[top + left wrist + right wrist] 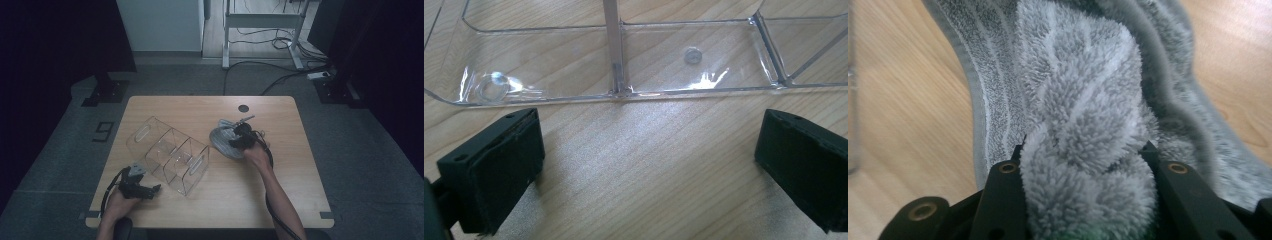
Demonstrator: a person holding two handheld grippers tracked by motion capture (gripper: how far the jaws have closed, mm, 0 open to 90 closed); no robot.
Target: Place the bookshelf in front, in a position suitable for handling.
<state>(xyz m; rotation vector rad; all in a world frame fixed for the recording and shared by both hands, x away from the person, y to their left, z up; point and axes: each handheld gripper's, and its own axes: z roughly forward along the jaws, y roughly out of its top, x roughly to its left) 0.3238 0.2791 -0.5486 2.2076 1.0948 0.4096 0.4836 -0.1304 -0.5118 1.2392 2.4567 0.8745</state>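
Observation:
A grey fluffy towel (221, 141) lies crumpled on the wooden table (285, 175), right of centre. My right gripper (237, 136) is down on it, and in the right gripper view a thick fold of the towel (1083, 90) bulges between the jaws of the right gripper (1088, 167), squeezed on both sides. A clear plastic organizer (167, 155) with three compartments stands left of centre. My left gripper (156, 189) rests on the table by its near left corner. In the left gripper view the left gripper (649, 155) is open wide with bare wood between the pads, facing the organizer's clear wall (549, 92).
A round cable hole (243, 108) sits near the table's far edge. Beyond the table are a white desk frame (262, 22) and cables (280, 75) on the grey floor. Bare wood lies at the table's front and right side.

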